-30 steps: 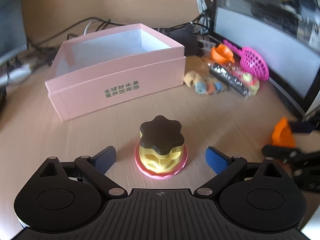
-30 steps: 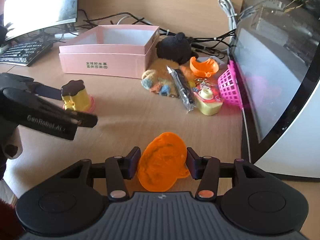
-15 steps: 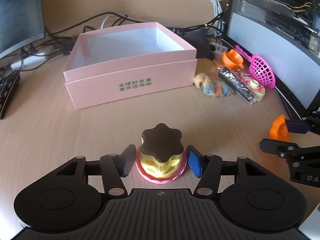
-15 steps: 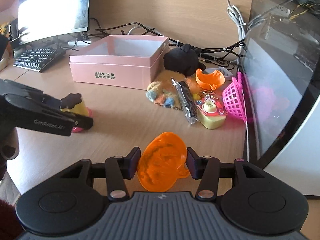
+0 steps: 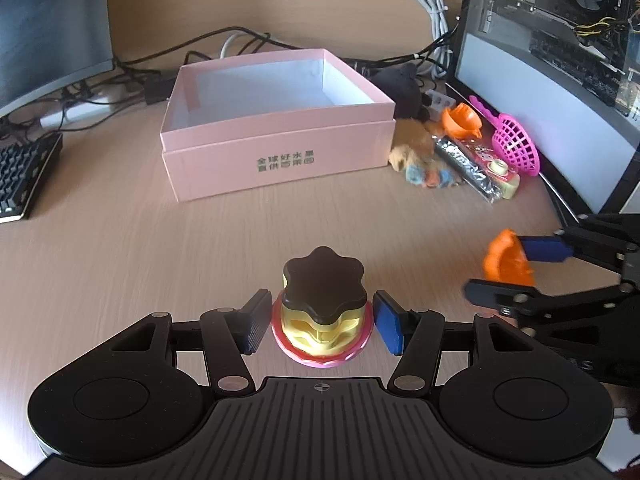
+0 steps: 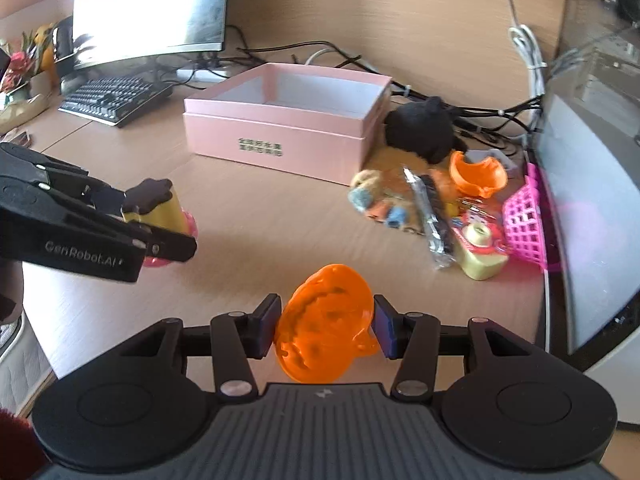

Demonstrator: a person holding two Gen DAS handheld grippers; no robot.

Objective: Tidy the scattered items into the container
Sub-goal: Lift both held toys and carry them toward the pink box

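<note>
In front of the pink box [image 5: 276, 148], both my grippers are loaded. Left gripper [image 5: 322, 322] is clamped on the yellow toy [image 5: 322, 308], pads on its pink base rim, dark flower-shaped cap up. It looks like rigid, light plastic; the stacked tiers could slip, so the low grip at the wide base seems right. Right gripper [image 6: 326, 330] is closed on the orange mold [image 6: 326, 332], pads on opposite edges. It looks thin and a bit flexible, likely light, so I judge a hard squeeze could bend it; edge grip is okay.

The box sits open on the desk [image 5: 120, 248], white inside, and no items show in the part I can see. Beside its right end lies the remaining pile: black plush [image 6: 420, 132], fuzzy toy [image 6: 376, 196], foil-wrapped stick [image 6: 432, 216], second orange cup [image 6: 478, 174], pink basket [image 6: 524, 220], yellowish camera toy [image 6: 482, 254].
</note>
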